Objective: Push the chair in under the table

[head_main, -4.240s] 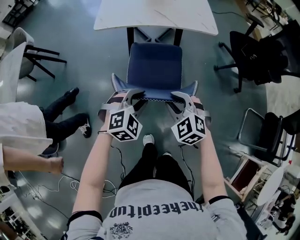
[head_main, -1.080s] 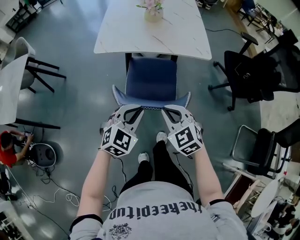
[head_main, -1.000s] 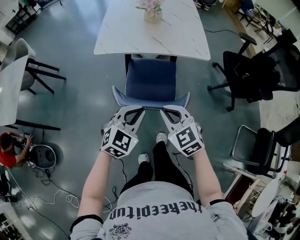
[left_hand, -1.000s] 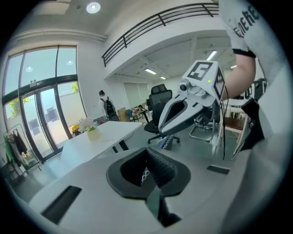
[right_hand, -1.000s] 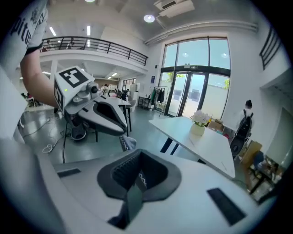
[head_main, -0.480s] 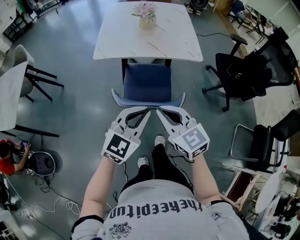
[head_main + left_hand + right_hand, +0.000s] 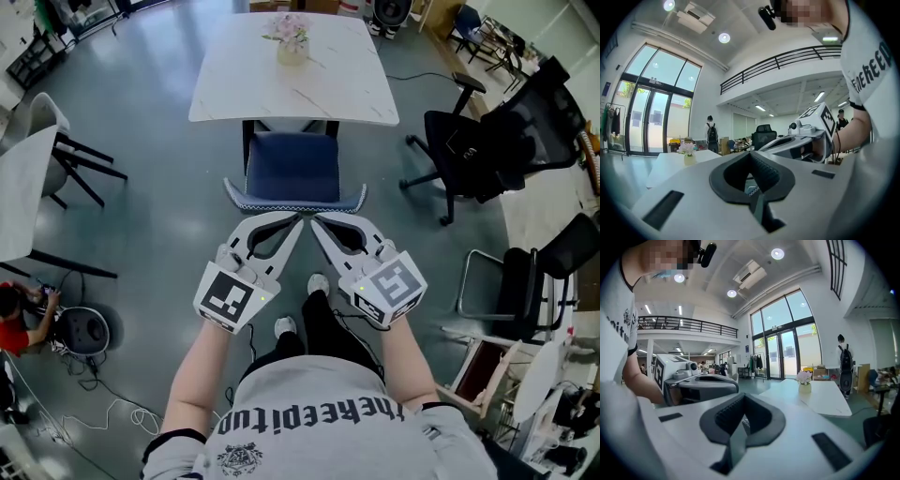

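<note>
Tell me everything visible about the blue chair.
The chair has a dark blue seat and a low curved backrest, also blue, edged with pale stitching; dark legs show near the table. It stands upright on the grey floor, seat front at the white table's near edge. The shut left gripper and right gripper hover behind the backrest, apparently not touching.

Open office hall: swivel chairs, mezzanine railing, glass doors.

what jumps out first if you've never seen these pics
Two white grippers in the foreground of the head view: the left gripper and right gripper, both shut and empty, tips nearly meeting. Just beyond them stands the blue chair, its far edge at the near edge of the white table, which carries a vase of pink flowers.
</note>
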{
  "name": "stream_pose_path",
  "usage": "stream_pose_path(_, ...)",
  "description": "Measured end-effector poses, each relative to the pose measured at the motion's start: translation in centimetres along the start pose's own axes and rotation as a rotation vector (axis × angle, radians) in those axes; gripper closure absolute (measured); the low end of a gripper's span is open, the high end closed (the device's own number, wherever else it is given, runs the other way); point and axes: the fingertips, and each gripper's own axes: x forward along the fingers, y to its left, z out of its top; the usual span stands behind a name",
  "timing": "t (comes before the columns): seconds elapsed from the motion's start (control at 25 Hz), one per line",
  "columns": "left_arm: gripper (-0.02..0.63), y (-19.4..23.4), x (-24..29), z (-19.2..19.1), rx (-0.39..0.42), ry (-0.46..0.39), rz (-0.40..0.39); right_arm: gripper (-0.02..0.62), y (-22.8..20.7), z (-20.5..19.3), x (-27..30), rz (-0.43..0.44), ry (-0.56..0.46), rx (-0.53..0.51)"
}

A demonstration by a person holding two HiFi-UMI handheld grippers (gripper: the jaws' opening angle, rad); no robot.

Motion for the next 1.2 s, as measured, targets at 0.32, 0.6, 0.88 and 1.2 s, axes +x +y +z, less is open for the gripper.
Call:
stream_pose_path(0.32,0.592,-1.1,-1.6,0.9,0.019,-0.023,0.003,0.584,1.5,1.2,-1.4,-0.008,-0.043,0.000)
stream_pose_path(0.6,0.592,-1.8,-2.0,1.7,0.018,-0.035,-0.001,0.584,2.1,1.7,-2.0,-0.015,-0.059,-0.013)
stream_pose_path(0.88,0.591,-2.7,-2.4,2.2,0.033,-0.044,-0.004,0.584,2.6,1.9,-2.7,-0.021,-0.072,-0.019)
stream_pose_path(1.2,0.591,-3.2,-2.7,2.6,0.040,-0.058,-0.004,0.584,3.1,2.2,-3.3,-0.017,-0.079,-0.024)
